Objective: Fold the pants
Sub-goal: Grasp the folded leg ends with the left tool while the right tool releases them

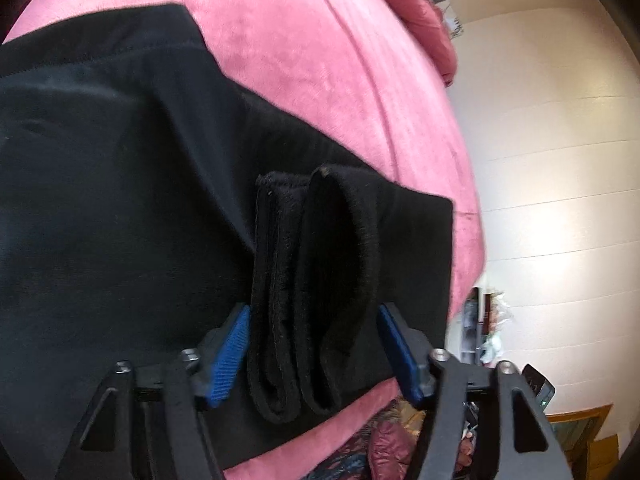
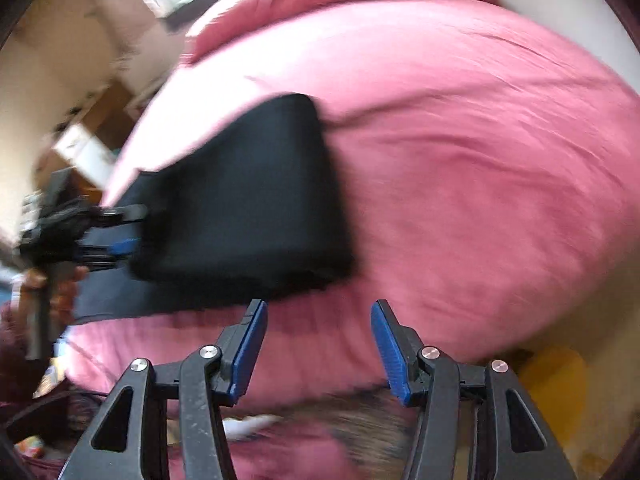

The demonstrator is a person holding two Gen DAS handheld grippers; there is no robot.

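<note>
Black fabric fills the left wrist view: the pants lie folded across a pink velvety bed cover, spreading from 9 o'clock toward the centre. Between the blue pads of the left tongs stand two bunched cuffs, rising from 6 o'clock toward the middle of the frame. The jaws sit wide on either side of the cuffs; whether the pads press the cloth cannot be told, though they look spread rather than clamped. At 12 to 1 o'clock a shiny red quilted jacket lies on the cover's far edge, and a white panelled wall occupies 3 o'clock.

In the right wrist view, blurred by motion, the right tongs at 6 o'clock stand apart with nothing between the blue pads, hanging over the pink bed cover. The folded pants lie as a dark block left of centre, their near edge just beyond the tongs' left pad. At 9 o'clock the left tongs meet the left edge of the pants, with a hand gripping their handle below. A yellow object shows at 4 o'clock, too blurred to identify.
</note>
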